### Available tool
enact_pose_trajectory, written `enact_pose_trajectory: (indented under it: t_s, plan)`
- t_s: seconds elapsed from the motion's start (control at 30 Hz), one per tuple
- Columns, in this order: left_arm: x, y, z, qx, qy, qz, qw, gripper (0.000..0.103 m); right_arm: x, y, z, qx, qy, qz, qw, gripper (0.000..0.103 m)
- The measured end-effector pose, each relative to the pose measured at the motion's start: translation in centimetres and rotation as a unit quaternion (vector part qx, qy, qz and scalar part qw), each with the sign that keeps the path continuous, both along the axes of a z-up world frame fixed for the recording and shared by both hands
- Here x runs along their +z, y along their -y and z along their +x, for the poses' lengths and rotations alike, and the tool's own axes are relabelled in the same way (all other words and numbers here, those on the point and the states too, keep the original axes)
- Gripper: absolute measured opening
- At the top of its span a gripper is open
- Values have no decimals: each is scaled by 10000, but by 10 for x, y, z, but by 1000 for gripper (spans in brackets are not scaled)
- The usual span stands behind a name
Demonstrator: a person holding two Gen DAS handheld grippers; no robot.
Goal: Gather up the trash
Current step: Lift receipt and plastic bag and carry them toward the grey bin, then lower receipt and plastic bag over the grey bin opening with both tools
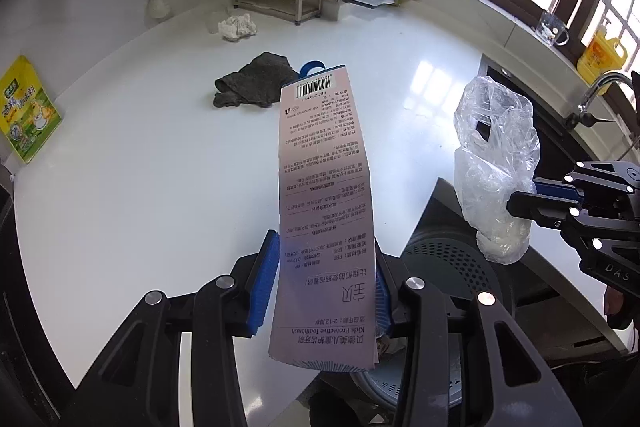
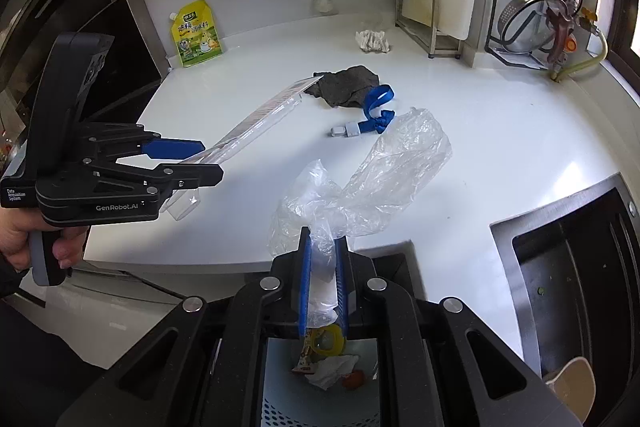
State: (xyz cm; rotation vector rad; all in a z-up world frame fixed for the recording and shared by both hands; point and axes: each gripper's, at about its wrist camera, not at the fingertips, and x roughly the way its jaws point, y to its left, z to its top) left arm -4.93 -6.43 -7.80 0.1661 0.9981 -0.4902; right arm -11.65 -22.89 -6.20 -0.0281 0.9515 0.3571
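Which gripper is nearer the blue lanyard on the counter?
Right. The right gripper, shut on the plastic bag, sits at the counter edge just short of the blue lanyard. The left gripper, holding the toothbrush package, is off to its left.

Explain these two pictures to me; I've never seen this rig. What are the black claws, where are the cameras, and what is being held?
There is no robot: a person holds a handheld gripper in each hand, each carrying a fisheye camera looking along its fingers. The left camera shows the left gripper shut on a toothbrush package. The right camera shows the right gripper shut on a clear plastic bag, above a trash bin that already holds scraps. On the white counter lie a grey cloth, a blue strap and a crumpled tissue.
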Motion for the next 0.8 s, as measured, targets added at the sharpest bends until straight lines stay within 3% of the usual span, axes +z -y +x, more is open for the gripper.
enact_pose_trajectory:
  t_s: [0.4,0.8]
  plan:
    - [-8,30,-27,-655,-287,19,9974,40,-25,18,-44,-170,-356,-148,9991,11]
    - [-21,59,-49,-1239,-581,105,9905,40,-32,37,-66,-316,-539,-189,9979,11]
